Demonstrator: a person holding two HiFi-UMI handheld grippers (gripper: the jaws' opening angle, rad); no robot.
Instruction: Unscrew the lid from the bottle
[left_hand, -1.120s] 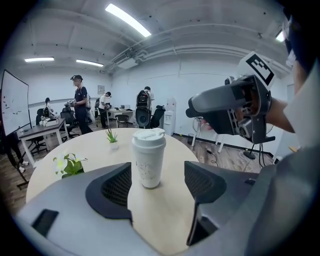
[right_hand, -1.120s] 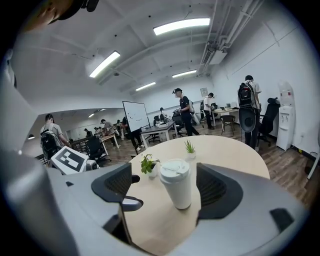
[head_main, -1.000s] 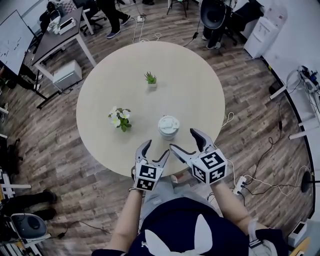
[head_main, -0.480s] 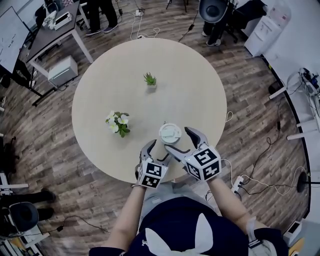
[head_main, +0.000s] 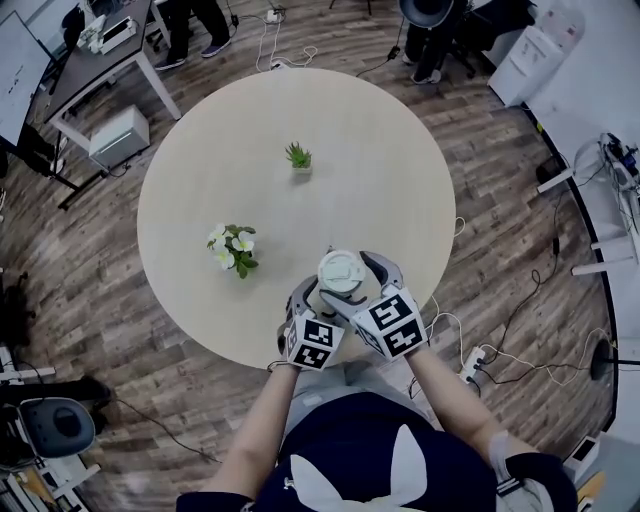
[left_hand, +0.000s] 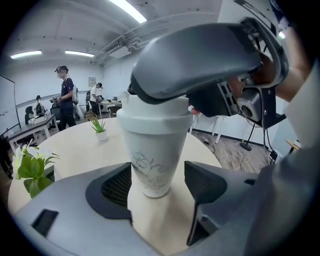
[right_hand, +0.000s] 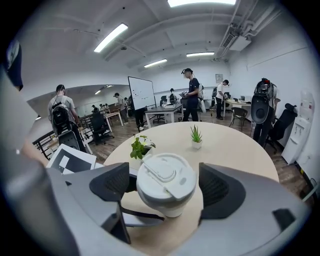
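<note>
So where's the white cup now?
Head view: the cup stands at the table's near edge, between the jaws of the left tool and right tool, right of the flowering plant.

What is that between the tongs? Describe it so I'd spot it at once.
Find the round table, then its edge nearest the person. There stands a white cup with a white lid. Its only neighbours are a flowering plant and a small green plant, so it is the one thing without leaves.
</note>
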